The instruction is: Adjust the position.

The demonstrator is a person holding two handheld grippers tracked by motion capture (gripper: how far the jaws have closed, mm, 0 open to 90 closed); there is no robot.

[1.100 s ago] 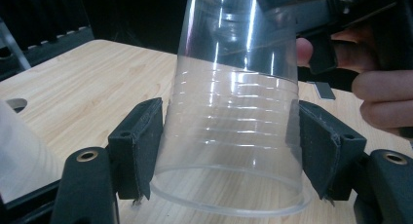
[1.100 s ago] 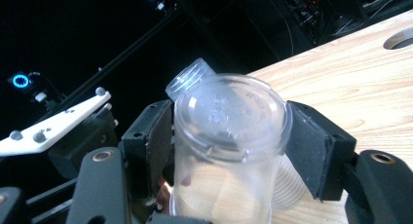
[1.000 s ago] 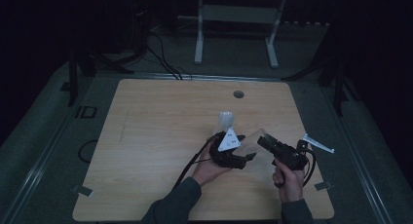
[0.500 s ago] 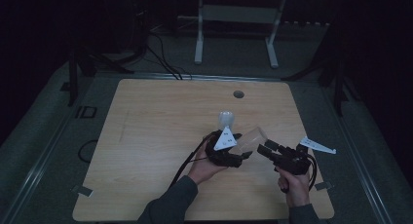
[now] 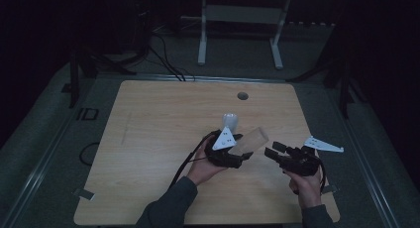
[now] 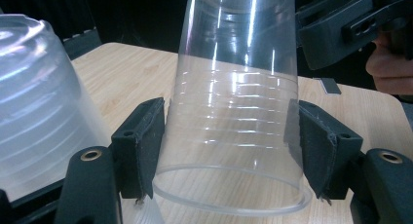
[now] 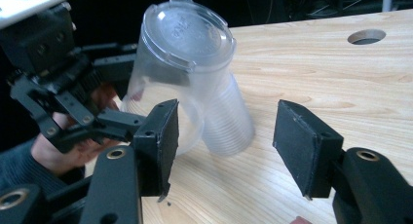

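The clear ribbed plastic cup sits clamped between the two black jaws of the left gripper, whose pads press on its opposite sides close to the open rim. In the high view this cup is held tilted above the near-centre of the light wooden table, its closed base pointing right toward the right gripper. In the right gripper view the base of the cup faces the camera (an embossed round mark shows on it, too faint to read).

A second translucent ribbed plastic cup stands upside down on the table just behind the held cup; in the left gripper view it appears at the left edge, and in the high view it is just beyond the left gripper.

The right gripper's jaws stand apart with nothing between them, near the held cup but not touching it. Each gripper is carried by a hand, the left hand and the right hand.

A round hole lies in the far part of the table.
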